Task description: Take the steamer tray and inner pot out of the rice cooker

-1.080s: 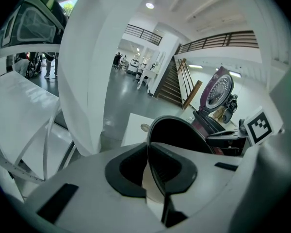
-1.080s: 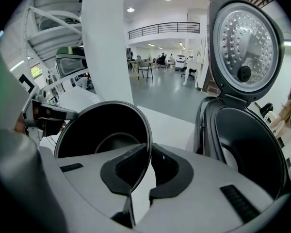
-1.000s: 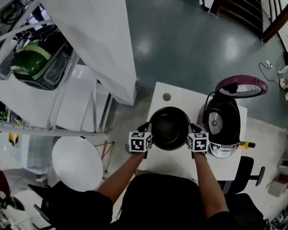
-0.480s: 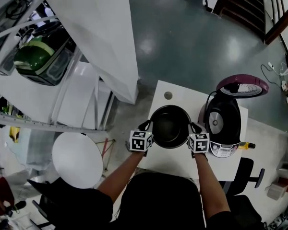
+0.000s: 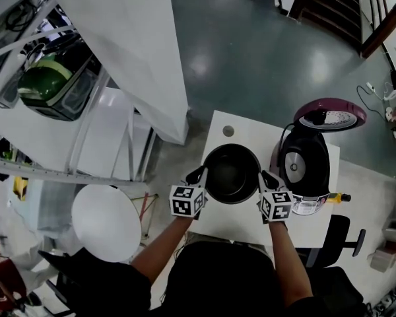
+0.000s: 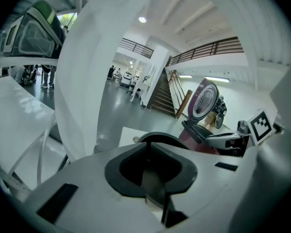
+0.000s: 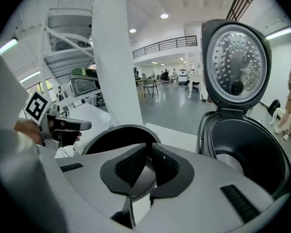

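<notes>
The black inner pot (image 5: 231, 174) is over the white table (image 5: 247, 136), just left of the open rice cooker (image 5: 305, 170). My left gripper (image 5: 199, 176) is shut on the pot's left rim and my right gripper (image 5: 264, 177) on its right rim. In the left gripper view the rim (image 6: 160, 137) runs into the closed jaws, and the right gripper view shows the same at its rim (image 7: 114, 136). The cooker's bowl (image 7: 250, 152) is empty under the raised lid (image 7: 236, 67). I cannot tell whether the pot's bottom touches the table. No steamer tray is in sight.
A tall white panel (image 5: 135, 51) rises left of the table. A round white stool (image 5: 105, 223) is at my left and a black chair (image 5: 343, 233) at my right. A small yellow and black object (image 5: 340, 199) lies by the cooker. The table has a round hole (image 5: 229, 132).
Both grippers have risen a little and tilted, their marker cubes looking larger and nearer to me. The pot stays between them at about the same spot.
</notes>
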The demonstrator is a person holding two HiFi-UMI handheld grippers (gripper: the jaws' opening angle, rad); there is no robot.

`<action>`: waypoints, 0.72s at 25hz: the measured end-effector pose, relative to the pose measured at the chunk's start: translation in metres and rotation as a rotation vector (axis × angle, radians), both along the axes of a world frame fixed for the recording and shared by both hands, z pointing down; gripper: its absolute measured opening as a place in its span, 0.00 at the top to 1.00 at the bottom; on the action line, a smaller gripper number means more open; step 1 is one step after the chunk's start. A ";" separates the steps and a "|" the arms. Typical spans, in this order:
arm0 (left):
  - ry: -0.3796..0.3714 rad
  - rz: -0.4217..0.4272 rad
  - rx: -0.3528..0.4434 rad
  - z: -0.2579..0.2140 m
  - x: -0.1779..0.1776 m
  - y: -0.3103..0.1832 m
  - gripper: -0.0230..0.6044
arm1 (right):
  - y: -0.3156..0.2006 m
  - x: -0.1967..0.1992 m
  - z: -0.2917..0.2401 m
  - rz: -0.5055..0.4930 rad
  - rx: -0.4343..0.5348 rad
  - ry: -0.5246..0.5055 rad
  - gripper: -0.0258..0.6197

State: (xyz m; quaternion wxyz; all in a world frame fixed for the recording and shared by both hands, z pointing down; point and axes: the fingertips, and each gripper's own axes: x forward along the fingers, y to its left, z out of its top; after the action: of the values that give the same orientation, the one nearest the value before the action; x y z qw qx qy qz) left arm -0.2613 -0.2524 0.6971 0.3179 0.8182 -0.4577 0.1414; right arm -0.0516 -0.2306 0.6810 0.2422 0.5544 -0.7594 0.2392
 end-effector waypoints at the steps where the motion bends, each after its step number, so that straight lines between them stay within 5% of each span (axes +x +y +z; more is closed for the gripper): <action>1: 0.012 0.019 0.019 -0.009 0.005 0.005 0.93 | 0.006 0.000 -0.009 -0.007 0.017 -0.013 0.91; 6: 0.048 0.089 0.092 -0.042 0.021 0.033 0.95 | 0.042 0.007 -0.049 -0.039 0.078 -0.060 0.95; 13: 0.082 0.034 0.181 -0.089 0.034 0.088 0.96 | 0.111 0.033 -0.083 -0.029 0.125 -0.104 0.96; 18: 0.088 0.046 0.197 -0.104 0.081 0.141 0.96 | 0.162 0.075 -0.110 -0.006 0.191 -0.126 0.96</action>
State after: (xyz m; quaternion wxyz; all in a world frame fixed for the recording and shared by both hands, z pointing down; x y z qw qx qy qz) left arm -0.1804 -0.1112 0.5929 0.2525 0.8612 -0.4362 0.0667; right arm 0.0238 -0.0688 0.5711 0.1406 0.5567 -0.7941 0.1994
